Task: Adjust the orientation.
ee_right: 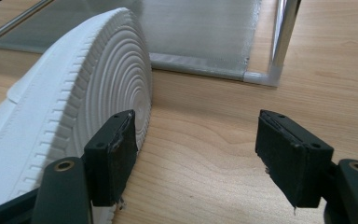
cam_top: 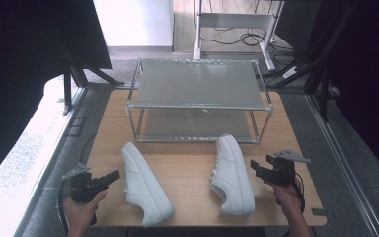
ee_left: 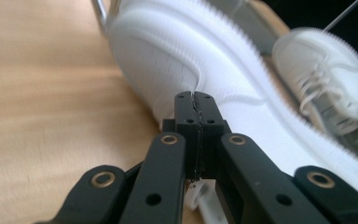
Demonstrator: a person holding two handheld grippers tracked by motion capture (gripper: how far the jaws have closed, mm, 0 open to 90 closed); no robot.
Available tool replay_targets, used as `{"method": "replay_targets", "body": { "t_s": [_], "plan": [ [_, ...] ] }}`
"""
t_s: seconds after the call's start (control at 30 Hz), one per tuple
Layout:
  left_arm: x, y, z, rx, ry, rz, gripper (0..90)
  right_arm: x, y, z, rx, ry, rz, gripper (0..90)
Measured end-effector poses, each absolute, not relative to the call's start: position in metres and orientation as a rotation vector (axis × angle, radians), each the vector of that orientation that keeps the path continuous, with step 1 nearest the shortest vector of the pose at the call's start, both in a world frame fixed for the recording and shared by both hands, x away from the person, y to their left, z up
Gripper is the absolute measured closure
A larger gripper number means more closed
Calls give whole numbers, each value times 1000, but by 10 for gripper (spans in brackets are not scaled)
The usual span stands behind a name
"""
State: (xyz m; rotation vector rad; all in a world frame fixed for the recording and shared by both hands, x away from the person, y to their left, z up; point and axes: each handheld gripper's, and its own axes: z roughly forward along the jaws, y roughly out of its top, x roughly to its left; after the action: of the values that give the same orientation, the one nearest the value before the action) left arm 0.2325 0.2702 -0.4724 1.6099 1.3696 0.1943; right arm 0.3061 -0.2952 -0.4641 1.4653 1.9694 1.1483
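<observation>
Both white sneakers lie on their sides on the bench: left sneaker (cam_top: 145,183) near the front edge, right sneaker (cam_top: 232,175) before the two-tier shoe rack (cam_top: 197,101). Left tongs (cam_top: 112,177) are closed and empty; right tongs (cam_top: 254,169) stand open beside the right sneaker's sole. Neither sneaker is gripped or racked yet.

A light wooden tabletop (cam_top: 187,170) is sitting on a grey floor (cam_top: 355,163), with dark curtains (cam_top: 24,49) hanging at both sides. Beyond it a white desk frame (cam_top: 237,22) is standing over loose black cables (cam_top: 246,38) — daylight is pouring in along the left edge (washing that strip nearly white).
</observation>
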Motion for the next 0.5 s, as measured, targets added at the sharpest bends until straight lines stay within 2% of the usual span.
{"method": "replay_targets", "body": {
  "t_s": [0.3, 0.5],
  "plan": [
    [241, 254, -471, 1637, 1326, 157, 899, 306, -296, -467, 1481, 1974, 1132, 301],
    [245, 248, -465, 1651, 1322, 184, 899, 306, -297, -466, 1484, 1964, 1139, 301]
  ]
}}
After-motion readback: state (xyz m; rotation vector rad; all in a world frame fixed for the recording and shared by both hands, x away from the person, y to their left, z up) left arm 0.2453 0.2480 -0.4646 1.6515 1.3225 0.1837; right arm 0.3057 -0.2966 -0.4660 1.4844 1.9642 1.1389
